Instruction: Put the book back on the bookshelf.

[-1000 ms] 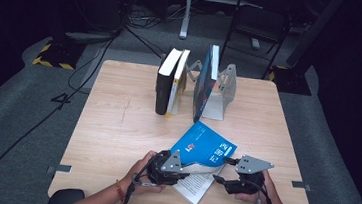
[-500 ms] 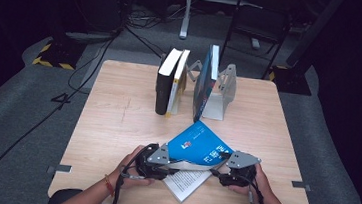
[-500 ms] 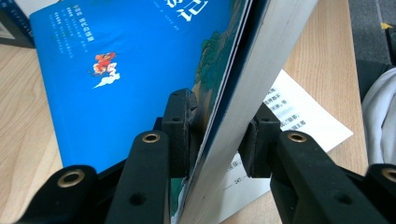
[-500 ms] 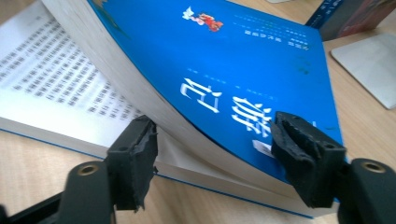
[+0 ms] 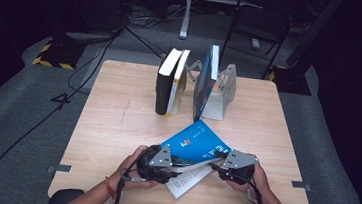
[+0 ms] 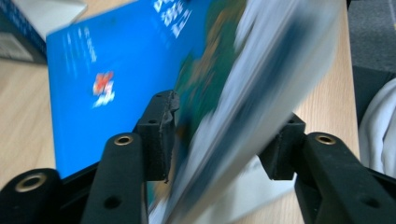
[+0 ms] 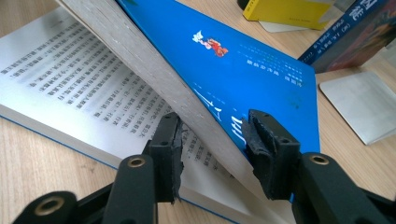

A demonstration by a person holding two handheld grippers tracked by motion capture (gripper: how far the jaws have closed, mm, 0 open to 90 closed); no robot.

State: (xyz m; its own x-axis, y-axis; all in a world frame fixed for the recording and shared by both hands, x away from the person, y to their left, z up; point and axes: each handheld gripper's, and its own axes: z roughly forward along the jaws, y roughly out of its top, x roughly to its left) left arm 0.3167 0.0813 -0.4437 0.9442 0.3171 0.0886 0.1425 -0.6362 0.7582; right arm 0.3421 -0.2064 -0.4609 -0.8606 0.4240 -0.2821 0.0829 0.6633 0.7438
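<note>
The high view is lit from above: the table (image 5: pixel 117 121) is bright and evenly lit, while the floor and room behind fall off into near black. Shadows under the standing books (image 5: pixel 170 83) are short and soft. That picture is soft and low in detail. In the left gripper view the book (image 6: pixel 224 88) is heavily smeared by motion blur, its print unreadable, though the jaws stay sharp. The right gripper view is crisp near the jaws, with the page text (image 7: pixel 60 79) legible; the far corners soften out of focus. There is no strong glare.
</note>
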